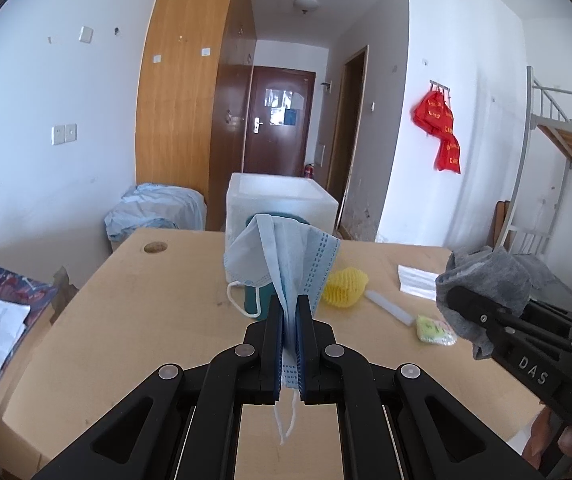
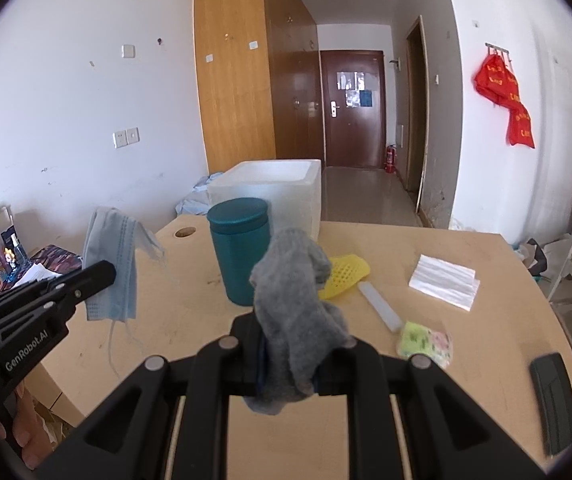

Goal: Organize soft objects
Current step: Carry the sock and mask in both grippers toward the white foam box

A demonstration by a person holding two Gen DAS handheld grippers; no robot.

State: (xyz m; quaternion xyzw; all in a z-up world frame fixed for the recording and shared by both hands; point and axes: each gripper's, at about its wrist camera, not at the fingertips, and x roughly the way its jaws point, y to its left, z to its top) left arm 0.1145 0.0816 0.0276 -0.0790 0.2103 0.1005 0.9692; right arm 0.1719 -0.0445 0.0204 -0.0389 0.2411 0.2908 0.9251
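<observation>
Left gripper (image 1: 289,312) clamped on a blue face mask (image 1: 286,264) — mask hangs folded between the pads, ear loops dangling, held above the table (image 1: 126,320). Right gripper (image 2: 290,344) clenched on a grey sock (image 2: 294,304), bunched over its fingers, also off the table. Ahead of both grippers: teal canister (image 2: 240,248), behind it a white foam box (image 2: 278,188). Beyond the right gripper, to its right — yellow mesh pad (image 2: 346,274), white stick (image 2: 380,306), folded tissues (image 2: 444,282), small packet (image 2: 426,342).

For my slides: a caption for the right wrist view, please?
Right gripper holds a grey sock above the table; left gripper holds a blue mask.
</observation>
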